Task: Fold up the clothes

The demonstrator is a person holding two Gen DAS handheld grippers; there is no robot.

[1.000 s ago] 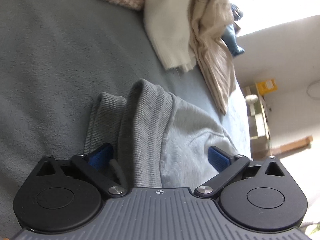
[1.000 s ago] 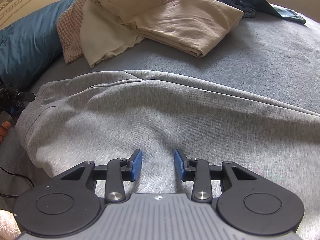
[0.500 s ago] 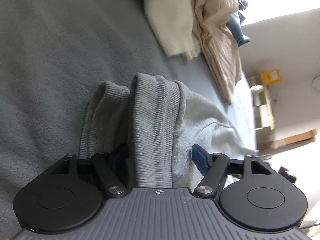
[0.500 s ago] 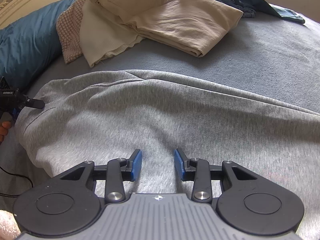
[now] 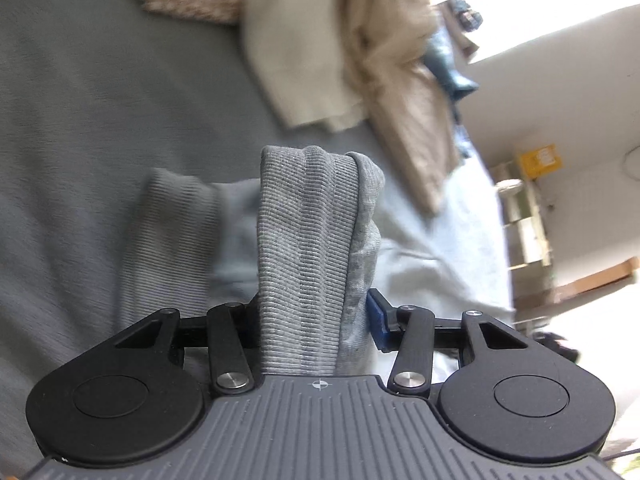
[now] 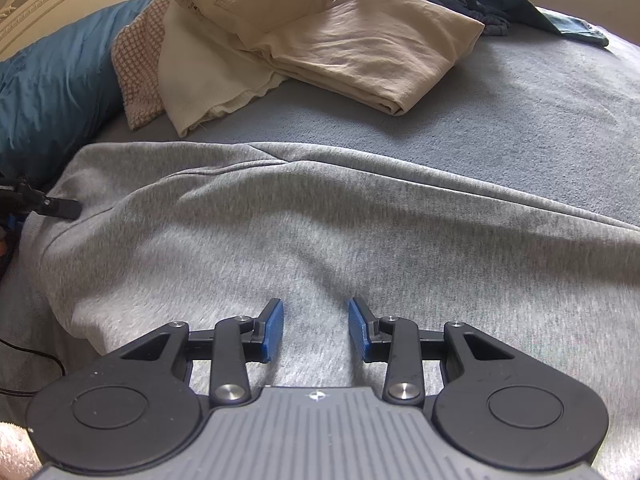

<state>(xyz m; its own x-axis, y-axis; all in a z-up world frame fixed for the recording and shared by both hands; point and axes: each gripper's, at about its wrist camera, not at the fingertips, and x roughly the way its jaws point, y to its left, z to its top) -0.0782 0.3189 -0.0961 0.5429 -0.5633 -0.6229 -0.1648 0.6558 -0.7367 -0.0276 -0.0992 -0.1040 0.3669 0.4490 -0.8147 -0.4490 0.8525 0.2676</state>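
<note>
Currently left gripper (image 5: pixel 314 316) clamping ribbed cuff (image 5: pixel 308 248) of grey sweatshirt (image 6: pixel 320 240), spread along near edge of bed (image 6: pixel 540 92). Right gripper (image 6: pixel 316 330) hovering half-open, empty. Advice: keeping cuff taut, carrying flat, avoiding bunching.

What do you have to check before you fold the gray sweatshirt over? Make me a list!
1. Left gripper clamped on the ribbed hem: ok, the fabric is bunched between its fingers.
2. Right gripper has hold of the gray sweatshirt: not ok, it is open with nothing between its fingers.
3. Sweatshirt lies flat: not ok, long creases run across it.
4. Bare bed cover beyond the sweatshirt: ok.
5. Folded tan clothes apart from the sweatshirt: ok.
6. Sleeves tucked: cannot tell.
</note>
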